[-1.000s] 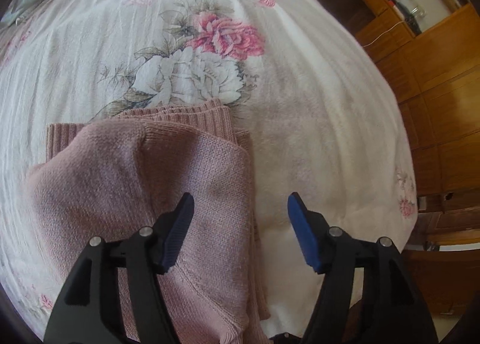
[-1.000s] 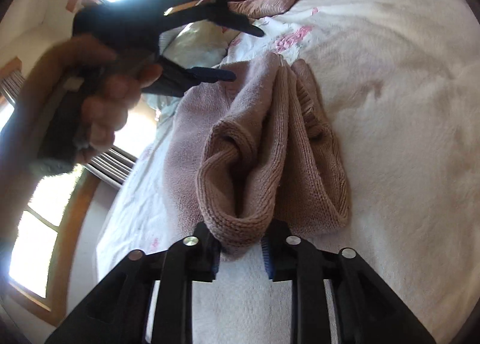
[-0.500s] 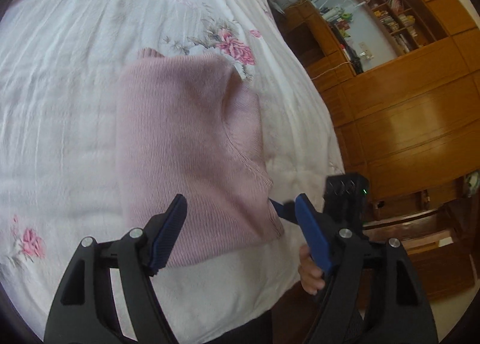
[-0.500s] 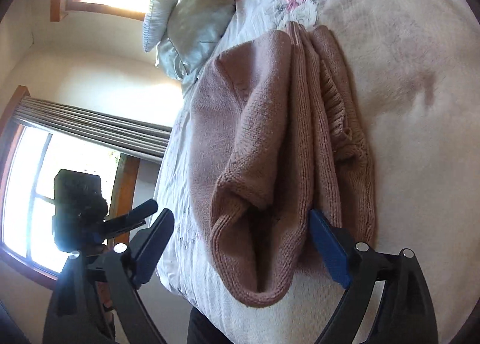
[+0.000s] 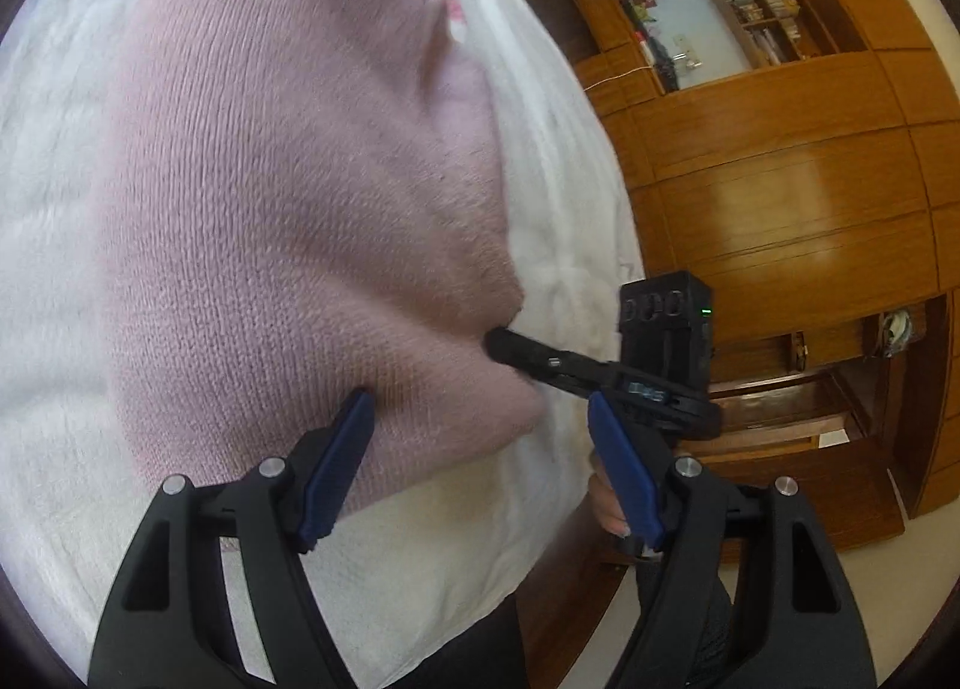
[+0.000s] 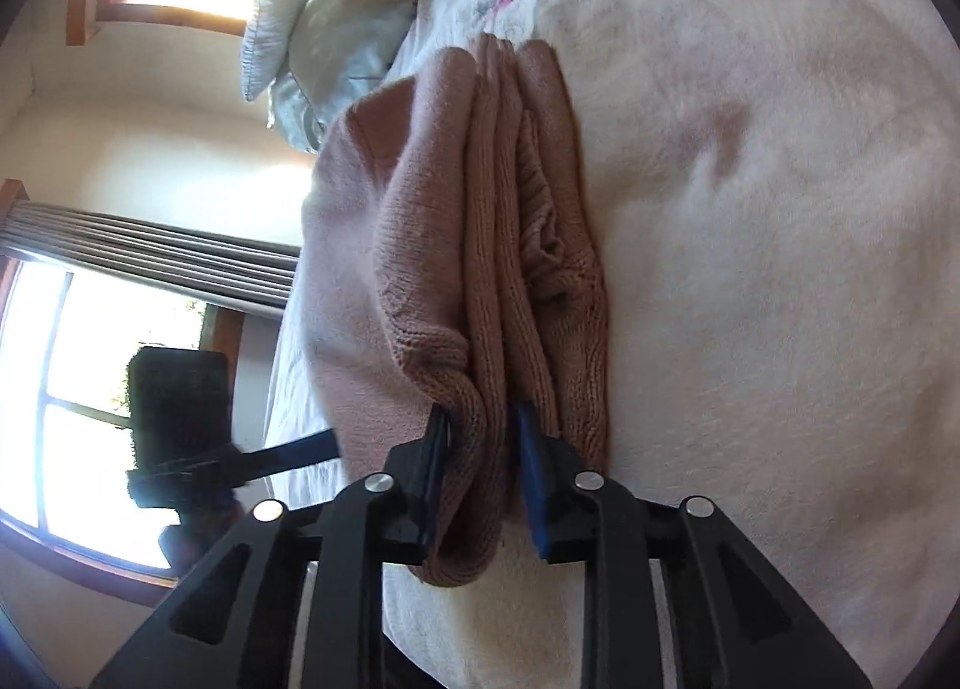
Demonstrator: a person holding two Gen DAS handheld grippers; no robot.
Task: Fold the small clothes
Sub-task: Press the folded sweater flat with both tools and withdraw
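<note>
Right gripper: jaws pinched on the near folded edge of the dusty-pink knitted sweater, several layers of knit between the blue pads. Bundle runs from 6 o'clock up to 12 in the right wrist view, stacked in loose ridges on the white fleecy bedspread with pink flower print.

Left gripper: jaws wide open, nothing in them, hovering above the near edge of the sweater at 6 o'clock. In that view the sweater fills 9 to 12 o'clock, and the right gripper's tip meets its edge at about 3 o'clock of centre.

Further off: pale grey-green pillow at 11 o'clock in the right view, wooden wardrobe wall at 2 o'clock in the left.

Risks, my read:
- Pinch takes only part of the stack. The outer layer beside the jaw looks free, so a lift or drag would likely peel the fold apart.
- Loose knit stretches, so a one-sided pull skews the bundle.
- Fleecy cover probably drags on the bottom layer during a slide and bunches it.
- Left closing blind could catch bedspread along with knit.
</note>
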